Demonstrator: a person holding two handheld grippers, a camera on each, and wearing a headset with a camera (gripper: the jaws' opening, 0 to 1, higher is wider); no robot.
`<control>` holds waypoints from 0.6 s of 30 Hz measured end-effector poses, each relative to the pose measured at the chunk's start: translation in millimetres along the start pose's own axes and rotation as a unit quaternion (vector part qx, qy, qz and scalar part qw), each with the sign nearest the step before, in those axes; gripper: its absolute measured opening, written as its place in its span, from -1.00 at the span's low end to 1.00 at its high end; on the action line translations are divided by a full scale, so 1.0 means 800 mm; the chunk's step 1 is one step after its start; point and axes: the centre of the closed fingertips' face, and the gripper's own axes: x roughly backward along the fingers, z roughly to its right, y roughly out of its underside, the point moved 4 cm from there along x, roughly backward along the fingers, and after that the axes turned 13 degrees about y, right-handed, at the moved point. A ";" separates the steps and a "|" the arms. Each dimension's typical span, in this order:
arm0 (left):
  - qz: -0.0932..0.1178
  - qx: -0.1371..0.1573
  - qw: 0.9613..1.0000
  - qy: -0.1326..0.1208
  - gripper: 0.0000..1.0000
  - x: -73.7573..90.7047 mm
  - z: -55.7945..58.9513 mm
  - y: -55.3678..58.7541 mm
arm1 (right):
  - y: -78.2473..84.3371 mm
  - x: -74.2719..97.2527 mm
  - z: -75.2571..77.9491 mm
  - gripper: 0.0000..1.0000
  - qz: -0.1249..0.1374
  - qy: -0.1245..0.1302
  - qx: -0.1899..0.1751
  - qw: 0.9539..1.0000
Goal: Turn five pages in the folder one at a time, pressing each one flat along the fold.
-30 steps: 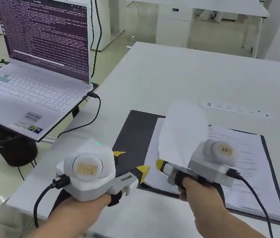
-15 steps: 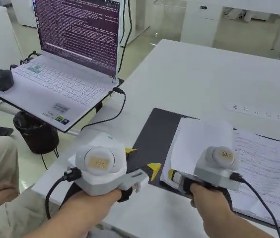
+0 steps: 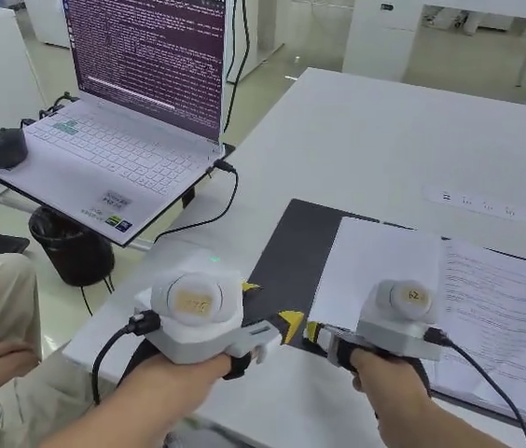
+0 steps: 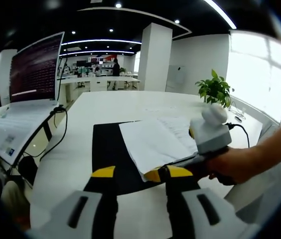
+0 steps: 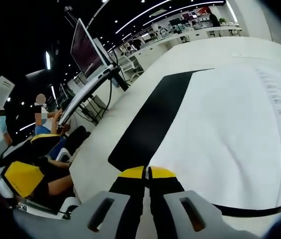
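Right gripper (image 3: pixel 311 331) - jaws pinch the near corner of a blank page (image 3: pixel 375 271), lying low over the open folder (image 3: pixel 291 252) on the table (image 3: pixel 356 140). Left gripper (image 3: pixel 269 305) - jaws spread, empty, just beside.

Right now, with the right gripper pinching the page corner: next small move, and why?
Probably open the right gripper and release the page: its jaws are shut on the near corner, and the sheet already lies almost flat over the black left cover of the folder.
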 end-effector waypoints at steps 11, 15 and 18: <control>-0.041 -0.004 0.999 0.013 -0.27 -0.034 -0.005 0.014 | -0.010 0.024 0.007 -0.92 0.032 -0.018 -0.007 0.999; -0.053 -0.010 0.998 0.019 -0.30 -0.054 -0.005 0.016 | -0.021 0.040 0.027 -0.93 0.058 -0.008 -0.008 0.998; -0.063 -0.022 0.997 0.030 -0.32 -0.073 0.002 0.019 | -0.027 0.049 0.048 -0.94 0.068 0.003 -0.012 0.998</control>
